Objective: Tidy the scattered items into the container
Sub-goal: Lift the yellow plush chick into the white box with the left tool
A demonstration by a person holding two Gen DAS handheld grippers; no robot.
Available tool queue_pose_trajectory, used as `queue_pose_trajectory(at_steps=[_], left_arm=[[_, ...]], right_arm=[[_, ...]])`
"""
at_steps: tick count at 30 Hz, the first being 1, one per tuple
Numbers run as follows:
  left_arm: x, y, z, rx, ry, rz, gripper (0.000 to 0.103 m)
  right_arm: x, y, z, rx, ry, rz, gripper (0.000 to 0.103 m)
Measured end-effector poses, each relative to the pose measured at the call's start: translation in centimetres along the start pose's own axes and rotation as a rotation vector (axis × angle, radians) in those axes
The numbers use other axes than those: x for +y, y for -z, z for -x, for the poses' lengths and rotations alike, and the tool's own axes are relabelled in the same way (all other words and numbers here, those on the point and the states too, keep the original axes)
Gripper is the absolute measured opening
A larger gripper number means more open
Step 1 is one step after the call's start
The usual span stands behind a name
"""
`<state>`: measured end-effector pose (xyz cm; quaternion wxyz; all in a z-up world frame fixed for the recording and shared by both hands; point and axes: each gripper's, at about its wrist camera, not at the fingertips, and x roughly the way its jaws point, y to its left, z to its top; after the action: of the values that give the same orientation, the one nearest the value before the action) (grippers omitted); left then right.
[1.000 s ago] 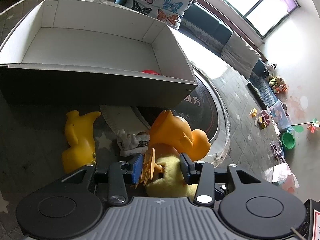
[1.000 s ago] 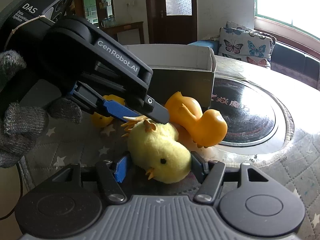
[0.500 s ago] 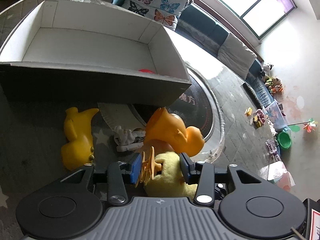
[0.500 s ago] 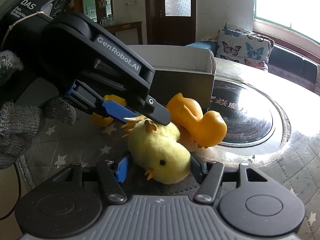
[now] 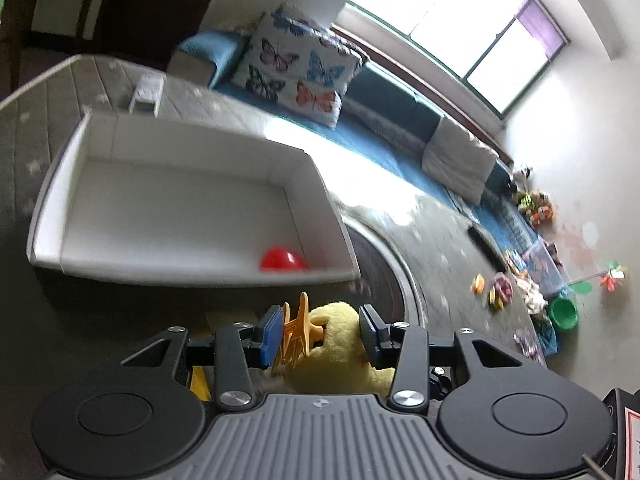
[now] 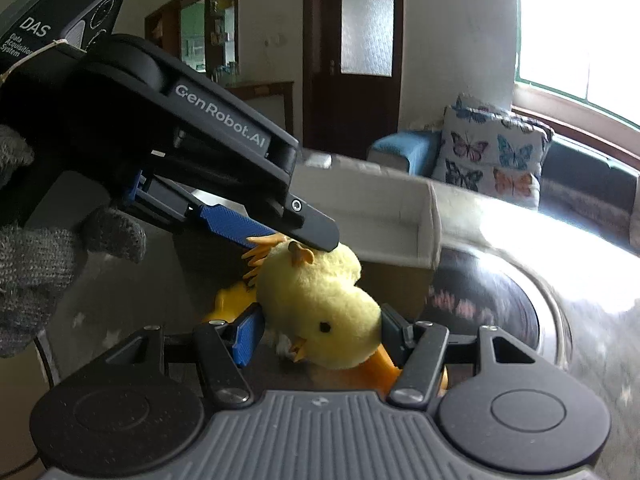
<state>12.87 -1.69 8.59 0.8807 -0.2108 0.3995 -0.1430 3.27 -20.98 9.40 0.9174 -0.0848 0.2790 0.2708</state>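
A yellow plush chick [image 6: 320,304] hangs in the air between both grippers, below and in front of the white cardboard box [image 5: 180,200]. My left gripper [image 5: 320,328] is shut on the chick's tail end [image 5: 336,340] by its orange feet [image 5: 296,328]. My right gripper [image 6: 320,336] is shut on the chick's head. The left gripper also shows in the right wrist view [image 6: 280,236], coming in from the upper left. A red ball [image 5: 282,260] lies in the box's near right corner.
A yellow plastic toy [image 6: 230,304] and an orange plastic duck [image 6: 380,368] lie on the table below the chick, mostly hidden. A dark round inset [image 6: 492,304] is in the table to the right. A sofa with a butterfly pillow [image 5: 296,68] stands beyond.
Both grippers have lifted the plush chick off the table and toward the box. The orange duck and yellow toy stayed on the table and dropped out of the left wrist view.
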Motion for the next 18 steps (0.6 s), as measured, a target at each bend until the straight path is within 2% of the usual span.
queue_pose_trajectory(at_steps=[7, 11, 18], left_arm=[[1.4, -3.9, 0.0, -0.072, -0.022, 0.024, 0.044], [2.8, -5.9, -1.0, -0.078, -0.04, 0.043, 0.044], [5.8, -8.1, -3.6, -0.054, -0.069, 0.106, 0.044]], right_arm=[[0.0, -4.1, -3.3, -0.043, -0.017, 0.024, 0.062], [-0.1, -5.9, -6.0, -0.04, -0.034, 0.028, 0.062], [-0.5, -7.0, -10.6, 0.005, -0.069, 0.017, 0.062]])
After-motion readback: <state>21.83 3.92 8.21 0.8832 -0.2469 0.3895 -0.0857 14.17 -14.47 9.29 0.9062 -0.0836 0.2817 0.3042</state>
